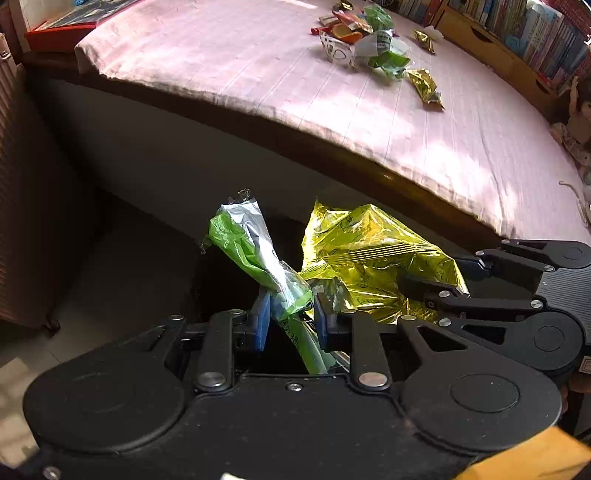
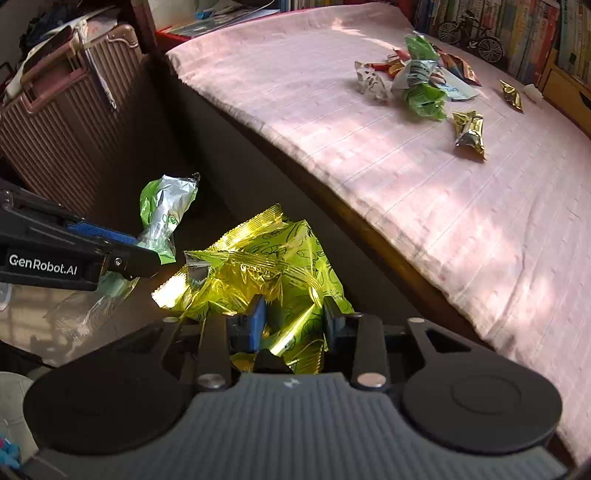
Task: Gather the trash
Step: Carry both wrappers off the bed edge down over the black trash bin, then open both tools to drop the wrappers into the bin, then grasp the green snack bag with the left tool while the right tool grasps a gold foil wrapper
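Observation:
My left gripper [image 1: 290,317] is shut on a crumpled green and silver wrapper [image 1: 255,254], which sticks up between its blue pads. Beside it, my right gripper [image 2: 293,325] is shut on a large shiny yellow-green foil bag [image 2: 266,266]. Both are held off the bed's edge, above a dark space by the floor. In the right wrist view the left gripper [image 2: 147,251] enters from the left with its green wrapper [image 2: 166,210]. More wrappers lie in a pile [image 1: 369,40] far back on the pink bed, with gold foil packets [image 2: 469,133] nearby.
The pink bed sheet [image 2: 424,192] fills the right side, with its wooden frame edge [image 1: 332,147] below. A ribbed brown suitcase [image 2: 62,125] stands at the left. Bookshelves [image 1: 535,40] line the far side, with a model bicycle [image 2: 469,33] in front.

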A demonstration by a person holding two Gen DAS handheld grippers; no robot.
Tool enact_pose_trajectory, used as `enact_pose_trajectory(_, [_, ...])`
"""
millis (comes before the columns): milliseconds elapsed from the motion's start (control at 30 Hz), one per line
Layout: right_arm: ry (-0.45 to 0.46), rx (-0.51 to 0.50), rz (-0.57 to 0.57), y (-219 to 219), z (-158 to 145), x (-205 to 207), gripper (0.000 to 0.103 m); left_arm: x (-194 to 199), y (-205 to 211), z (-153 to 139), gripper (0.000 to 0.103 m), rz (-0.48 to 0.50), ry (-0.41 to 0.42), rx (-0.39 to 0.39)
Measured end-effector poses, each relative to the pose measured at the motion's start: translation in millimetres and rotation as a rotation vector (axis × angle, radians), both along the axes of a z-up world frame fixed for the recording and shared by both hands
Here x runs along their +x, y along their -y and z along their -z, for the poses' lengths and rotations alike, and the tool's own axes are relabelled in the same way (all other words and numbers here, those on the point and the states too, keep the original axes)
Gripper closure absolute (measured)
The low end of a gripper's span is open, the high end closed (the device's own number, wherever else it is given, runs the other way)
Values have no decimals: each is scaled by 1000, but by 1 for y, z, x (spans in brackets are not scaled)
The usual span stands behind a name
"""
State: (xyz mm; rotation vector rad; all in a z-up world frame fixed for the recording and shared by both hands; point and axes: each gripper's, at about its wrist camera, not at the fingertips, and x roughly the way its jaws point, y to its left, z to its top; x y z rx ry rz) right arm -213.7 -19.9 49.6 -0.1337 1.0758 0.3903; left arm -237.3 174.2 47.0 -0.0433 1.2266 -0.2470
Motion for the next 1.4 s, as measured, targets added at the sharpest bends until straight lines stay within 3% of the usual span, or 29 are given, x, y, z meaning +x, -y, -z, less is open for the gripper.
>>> enact_pose_trajectory(300, [-9, -141, -206, -35, 47, -4, 64, 24, -6, 31, 79, 60, -97, -19])
enact_pose_trajectory(667, [28, -220, -387, -52, 67, -8, 59, 60, -5, 55, 79, 79, -176, -35])
enact_pose_trajectory(700, [28, -221, -393, -53, 68, -8, 57, 63, -4, 56, 78, 81, -182, -43])
enact_pose_trajectory(733, [30, -225, -397, -54, 70, -4, 45, 63, -2, 56, 78, 86, -188, -45])
enact_pose_trajectory(767, [32, -222, -397, -54, 69, -6, 45, 65, 0, 58, 76, 93, -194, -42])
enact_pose_trajectory(867, [30, -214, -392, -53, 70, -4, 37, 69, 8, 64, 55, 119, -213, -13])
enact_pose_trajectory(900, [31, -210, -391, -52, 70, -4, 35, 70, 11, 64, 54, 130, -211, -7])
enact_pose_trajectory(1233, [23, -194, -360, -41, 60, -4, 32, 71, 17, 54, 47, 135, -176, -9])
enact_pose_trajectory(1400, [38, -188, -323, -34, 42, -4, 32, 72, 16, 33, 44, 123, -137, -14])
